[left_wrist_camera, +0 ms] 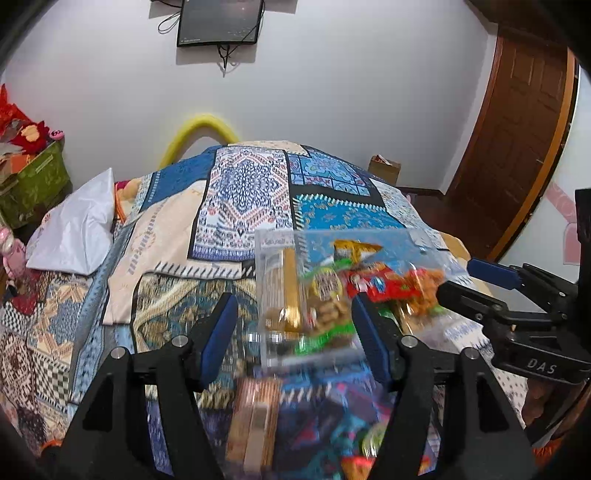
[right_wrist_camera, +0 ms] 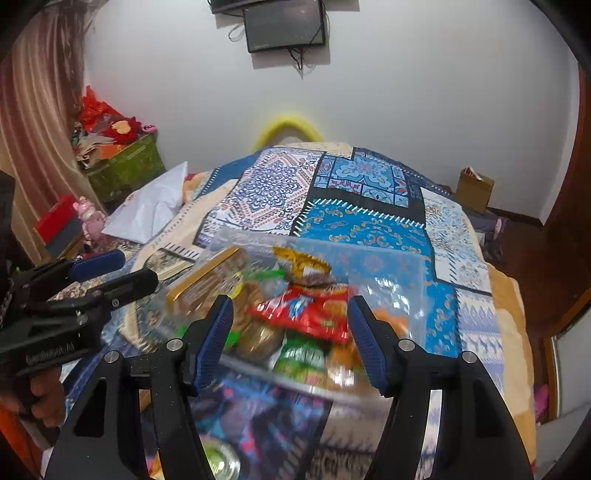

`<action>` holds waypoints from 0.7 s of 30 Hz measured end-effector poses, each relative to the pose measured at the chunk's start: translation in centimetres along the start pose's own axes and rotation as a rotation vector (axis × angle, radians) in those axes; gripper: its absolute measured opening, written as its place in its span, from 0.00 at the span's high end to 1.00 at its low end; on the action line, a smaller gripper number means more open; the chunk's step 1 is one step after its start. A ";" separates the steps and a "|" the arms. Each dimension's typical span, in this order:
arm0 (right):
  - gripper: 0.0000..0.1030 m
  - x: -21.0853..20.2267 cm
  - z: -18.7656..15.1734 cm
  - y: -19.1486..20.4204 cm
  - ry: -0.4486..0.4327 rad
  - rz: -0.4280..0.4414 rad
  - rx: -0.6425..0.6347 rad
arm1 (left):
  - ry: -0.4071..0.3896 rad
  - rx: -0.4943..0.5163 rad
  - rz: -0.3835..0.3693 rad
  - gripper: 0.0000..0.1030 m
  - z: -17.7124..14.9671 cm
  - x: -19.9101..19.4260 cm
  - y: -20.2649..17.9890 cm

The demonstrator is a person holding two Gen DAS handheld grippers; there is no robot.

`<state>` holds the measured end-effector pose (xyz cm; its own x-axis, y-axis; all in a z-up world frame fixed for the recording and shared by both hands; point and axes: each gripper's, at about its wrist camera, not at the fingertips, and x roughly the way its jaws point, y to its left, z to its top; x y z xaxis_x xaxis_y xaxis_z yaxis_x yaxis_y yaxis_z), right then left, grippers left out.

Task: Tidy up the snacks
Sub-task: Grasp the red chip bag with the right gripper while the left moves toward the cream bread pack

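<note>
A clear plastic container (left_wrist_camera: 325, 284) packed with snack packets (right_wrist_camera: 306, 314) sits on a bed's patchwork quilt (left_wrist_camera: 236, 192), gathering loose snacks in one place. The left tool (left_wrist_camera: 295, 339) and right tool (right_wrist_camera: 291, 339) hang just above it, each with jaws parted, gripping nothing, apparently finished with it.

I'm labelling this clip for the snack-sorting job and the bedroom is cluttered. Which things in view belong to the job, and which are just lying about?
Part of the job:
- clear bag of snacks
- gold box
- red packet
- green packet
- left gripper, open
- right gripper, open

Just lying about:
- bedspread
- white pillow
- wall screen
- cardboard box
- green bin
</note>
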<state>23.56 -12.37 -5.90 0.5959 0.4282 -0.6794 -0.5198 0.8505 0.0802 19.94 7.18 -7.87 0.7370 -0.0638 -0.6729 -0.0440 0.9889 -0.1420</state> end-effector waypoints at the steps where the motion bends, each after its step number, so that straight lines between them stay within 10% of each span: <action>1: 0.33 -0.5 -0.4 0.2 -0.004 -0.003 -0.004 | 0.002 -0.002 0.000 0.38 -0.5 -0.6 0.1; 21: 0.30 -0.7 -13.4 5.9 0.211 0.099 0.035 | 0.163 -0.003 0.054 0.38 -14.0 -5.4 2.2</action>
<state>11.83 -11.75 -14.70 0.4000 0.4394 -0.8043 -0.5454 0.8194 0.1764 6.44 7.82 -14.72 0.6143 -0.0314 -0.7884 -0.0834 0.9910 -0.1044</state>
